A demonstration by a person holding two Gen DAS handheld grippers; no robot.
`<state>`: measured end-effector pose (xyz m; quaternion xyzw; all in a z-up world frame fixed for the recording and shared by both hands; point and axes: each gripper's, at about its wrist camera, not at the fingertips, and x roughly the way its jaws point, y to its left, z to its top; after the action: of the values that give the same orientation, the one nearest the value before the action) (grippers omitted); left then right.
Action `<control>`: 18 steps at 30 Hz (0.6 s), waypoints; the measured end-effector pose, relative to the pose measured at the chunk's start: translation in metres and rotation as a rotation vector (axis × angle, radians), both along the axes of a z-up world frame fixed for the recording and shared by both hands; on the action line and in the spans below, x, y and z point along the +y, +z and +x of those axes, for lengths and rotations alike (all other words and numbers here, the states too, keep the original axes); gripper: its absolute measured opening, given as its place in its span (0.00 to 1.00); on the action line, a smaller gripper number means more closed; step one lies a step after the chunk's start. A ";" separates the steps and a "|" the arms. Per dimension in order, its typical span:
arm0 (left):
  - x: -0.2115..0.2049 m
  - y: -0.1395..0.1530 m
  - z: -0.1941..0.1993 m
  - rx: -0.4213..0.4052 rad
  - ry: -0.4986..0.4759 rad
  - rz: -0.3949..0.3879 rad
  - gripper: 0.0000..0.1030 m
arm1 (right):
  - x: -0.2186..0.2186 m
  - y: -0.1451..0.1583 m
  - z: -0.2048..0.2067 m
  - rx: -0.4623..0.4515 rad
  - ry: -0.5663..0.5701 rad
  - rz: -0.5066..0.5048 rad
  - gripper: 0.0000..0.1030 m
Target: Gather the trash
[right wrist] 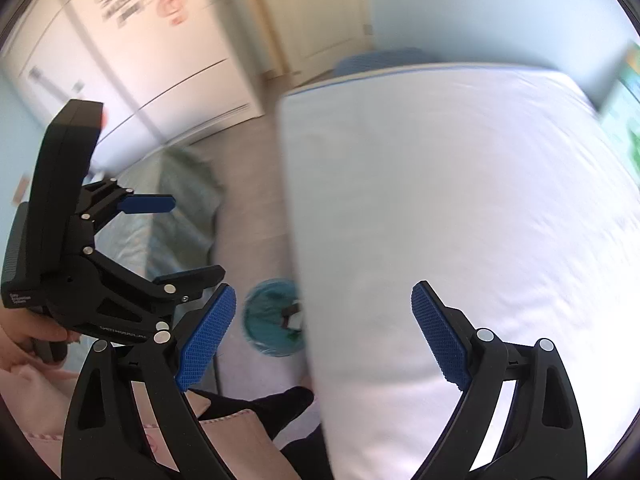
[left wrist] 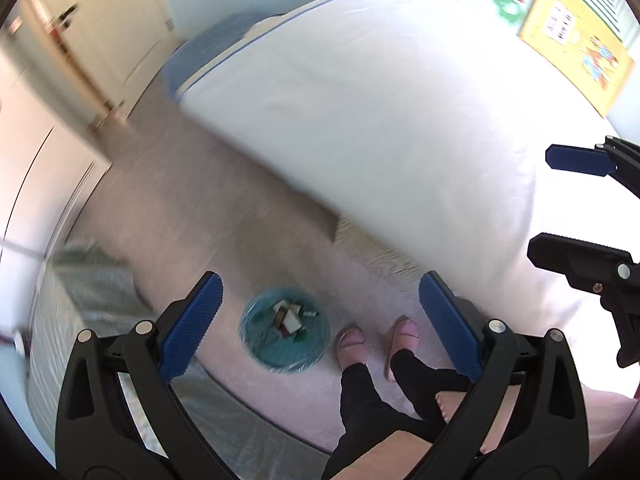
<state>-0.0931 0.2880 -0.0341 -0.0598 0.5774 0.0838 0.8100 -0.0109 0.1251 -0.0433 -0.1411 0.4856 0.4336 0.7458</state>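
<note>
Both my wrist cameras look down from high up, side by side, sharing the bed (left wrist: 380, 92) and the bin (left wrist: 285, 330) far below.

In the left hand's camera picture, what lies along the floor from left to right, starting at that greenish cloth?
Greenish cloth → teal bin with scraps of trash in it → the person's pink-slippered feet → white bed, with the right gripper open over it at the far right edge.

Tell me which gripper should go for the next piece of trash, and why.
No loose trash is visible; what shows already lies in the teal bin. By position alone, left: the left gripper, open and empty, frames the bin on the floor, while the right gripper, also open, faces the white bed.
</note>
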 end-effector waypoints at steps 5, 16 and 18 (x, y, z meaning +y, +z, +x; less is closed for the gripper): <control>-0.041 0.004 0.029 -0.011 -0.149 -0.019 0.93 | -0.050 0.003 -0.001 -0.023 -0.161 -0.006 0.86; -0.138 0.011 0.059 -0.029 -0.457 -0.011 0.93 | -0.143 0.009 -0.023 -0.045 -0.462 -0.013 0.86; -0.156 0.013 0.062 -0.032 -0.502 -0.007 0.93 | -0.155 0.011 -0.026 -0.047 -0.502 -0.011 0.86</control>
<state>-0.0312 0.1325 -0.0210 0.0810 0.5615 -0.1230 0.8142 -0.0368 -0.0298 -0.0323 -0.0302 0.4902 0.2290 0.8405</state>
